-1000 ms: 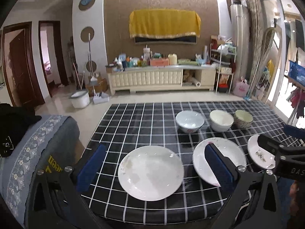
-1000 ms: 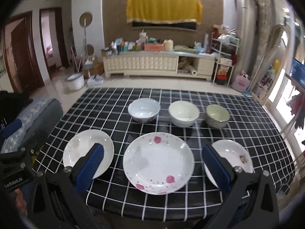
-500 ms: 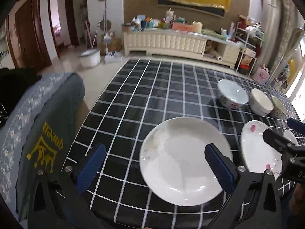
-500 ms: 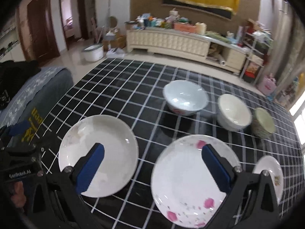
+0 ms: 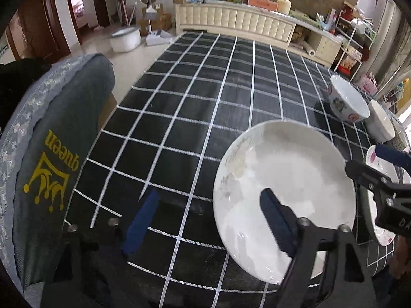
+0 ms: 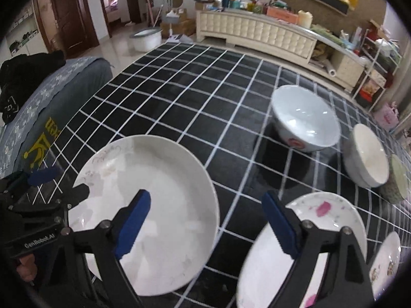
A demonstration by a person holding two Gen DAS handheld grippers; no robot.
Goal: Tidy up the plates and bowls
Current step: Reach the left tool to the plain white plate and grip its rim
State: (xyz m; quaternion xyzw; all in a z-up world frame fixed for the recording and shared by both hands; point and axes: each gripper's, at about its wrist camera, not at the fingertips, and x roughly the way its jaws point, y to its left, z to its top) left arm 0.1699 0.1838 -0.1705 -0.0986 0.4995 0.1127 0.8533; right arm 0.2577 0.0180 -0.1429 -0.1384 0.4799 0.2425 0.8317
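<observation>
1. Your left gripper (image 5: 208, 228) is a black frame that forks into two arms, each tipped with a long blue pad.
2. Round silver screw heads sit along its arms, two near each pad's base.
3. Your right gripper (image 6: 205, 227) has the same build: black angular arms, blue pads, silver screws at the joints.
4. Seen from the right wrist camera, the left gripper's black body carries white lettering that reads "GenRobot.AI".
5. Seen from the left wrist camera, the right gripper's body shows pale letters "DA", the rest cut off at the frame edge.
6. Your left hand (image 6: 25, 269) shows only as fingers under that black body; no sleeve is visible.
</observation>
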